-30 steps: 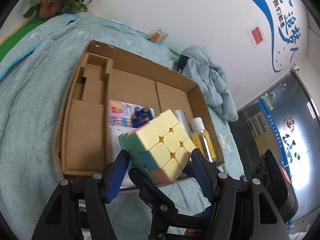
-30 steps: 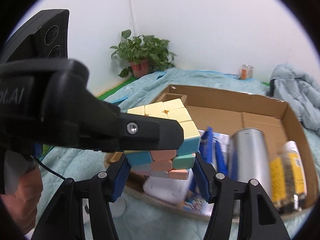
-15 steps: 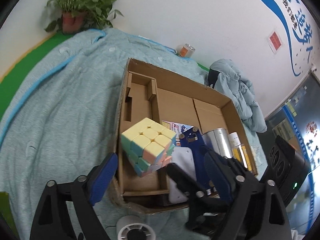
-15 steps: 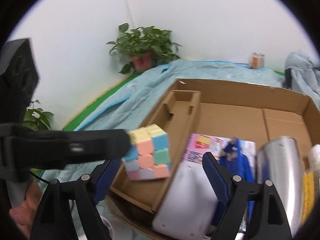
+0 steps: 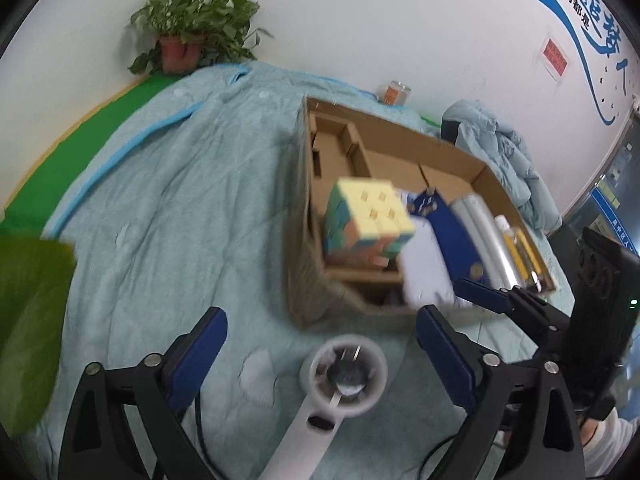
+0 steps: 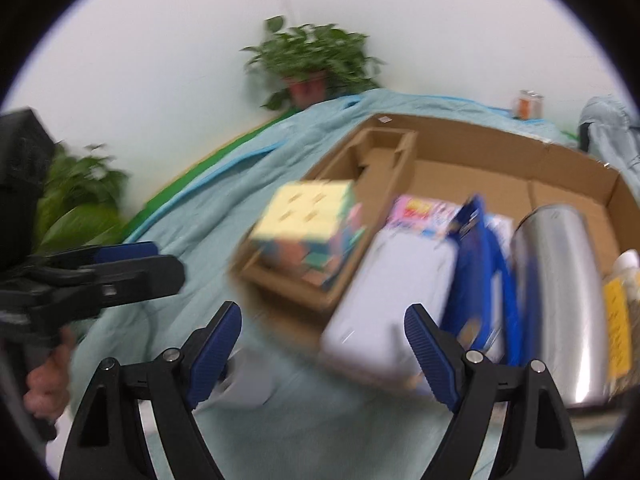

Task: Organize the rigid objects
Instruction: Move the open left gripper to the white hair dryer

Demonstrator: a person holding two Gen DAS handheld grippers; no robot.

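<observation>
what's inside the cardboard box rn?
In the cardboard box: pastel cube in the left compartment, white case, blue package, steel tumbler, yellow-labelled bottle. Whatever lies under them is covered.

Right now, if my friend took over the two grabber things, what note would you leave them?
Left gripper: fingers spreading wider, nothing between them, hanging over the white handheld thing on the blanket.
Right gripper: open, holding nothing, just in front of the cardboard box.
Puzzle cube: in the box's near-left compartment, no fingers on it.
Also in the box: white case, blue pack, steel bottle, yellow-label bottle.
Done: cube is in the box.
Left: probably the white handheld thing, which lies outside the box.
</observation>
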